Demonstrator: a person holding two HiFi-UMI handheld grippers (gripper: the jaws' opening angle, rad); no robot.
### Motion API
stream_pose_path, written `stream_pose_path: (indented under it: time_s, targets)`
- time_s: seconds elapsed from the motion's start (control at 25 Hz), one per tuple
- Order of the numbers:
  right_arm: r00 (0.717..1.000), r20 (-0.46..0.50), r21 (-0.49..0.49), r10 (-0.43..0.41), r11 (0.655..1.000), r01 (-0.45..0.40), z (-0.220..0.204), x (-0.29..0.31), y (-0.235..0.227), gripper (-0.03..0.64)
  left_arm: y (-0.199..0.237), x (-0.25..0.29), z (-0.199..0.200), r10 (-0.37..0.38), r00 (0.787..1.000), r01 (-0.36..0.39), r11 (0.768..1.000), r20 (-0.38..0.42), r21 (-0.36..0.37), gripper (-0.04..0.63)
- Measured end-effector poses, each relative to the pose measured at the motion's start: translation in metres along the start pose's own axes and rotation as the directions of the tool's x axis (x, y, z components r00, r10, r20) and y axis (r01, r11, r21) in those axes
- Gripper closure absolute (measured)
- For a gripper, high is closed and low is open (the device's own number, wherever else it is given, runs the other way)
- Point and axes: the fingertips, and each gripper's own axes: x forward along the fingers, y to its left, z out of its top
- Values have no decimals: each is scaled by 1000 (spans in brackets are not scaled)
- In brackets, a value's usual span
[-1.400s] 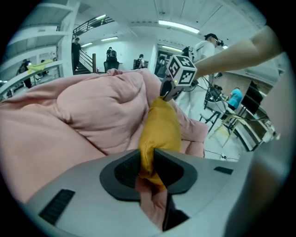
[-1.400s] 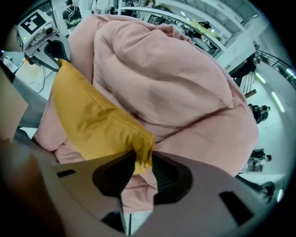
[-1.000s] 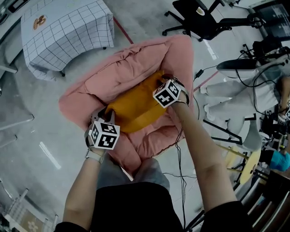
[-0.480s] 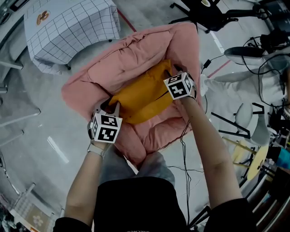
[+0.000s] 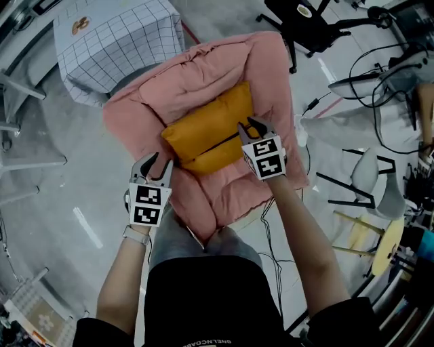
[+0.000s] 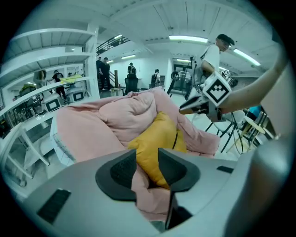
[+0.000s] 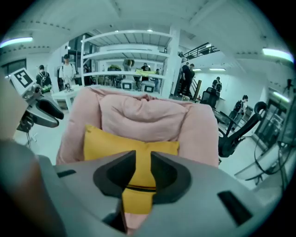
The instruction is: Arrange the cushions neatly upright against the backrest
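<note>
The yellow cushion point(image 5: 210, 129) stands against the pink backrest point(image 5: 183, 81), ahead of both jaws, so the task looks done. The left gripper point(image 5: 154, 165), jaws just widening, and the right gripper point(image 5: 249, 125), jaws just narrowing, are part-open and empty.

The floor point(image 5: 68, 169) is bare grey concrete, with a white tape strip point(image 5: 87, 228) at 8 o'clock and a red line point(image 5: 332, 105) at 2 o'clock in the head view. A table under a checked cloth point(image 5: 115, 41) stands at 11 o'clock and a black office chair point(image 5: 305, 20) at 1 o'clock. Black cables point(image 5: 366, 74) lie at 2 o'clock (they sprawl over much of that corner), and a pale chair point(image 5: 380, 186) stands at 3 o'clock. The gripper views show white shelving point(image 7: 129, 51), a white pillar point(image 7: 173, 60), ceiling strip lights point(image 6: 187, 39) and people far off point(image 6: 102, 69).
</note>
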Motion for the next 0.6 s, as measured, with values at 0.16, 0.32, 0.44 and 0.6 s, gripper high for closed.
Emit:
stream_pose_path:
  time_s: [0.16, 0.32, 0.44, 0.6]
  targets:
    - [987, 152, 44, 51, 997, -58, 11, -53, 51, 594, -17, -49, -3, 46, 995, -45, 999, 89, -18, 440]
    - [963, 248, 44, 104, 992, -119, 14, -106, 97, 607, -39, -104, -13, 83, 984, -75, 996, 159, -56, 460]
    - [946, 293, 30, 139, 988, -154, 14, -141, 128, 607, -55, -146, -24, 113, 972, -95, 991, 206, -97, 499]
    - [926, 336, 21, 174, 981, -192, 22, -179, 167, 607, -68, -197, -35, 134, 957, -107, 988, 257, -113, 539]
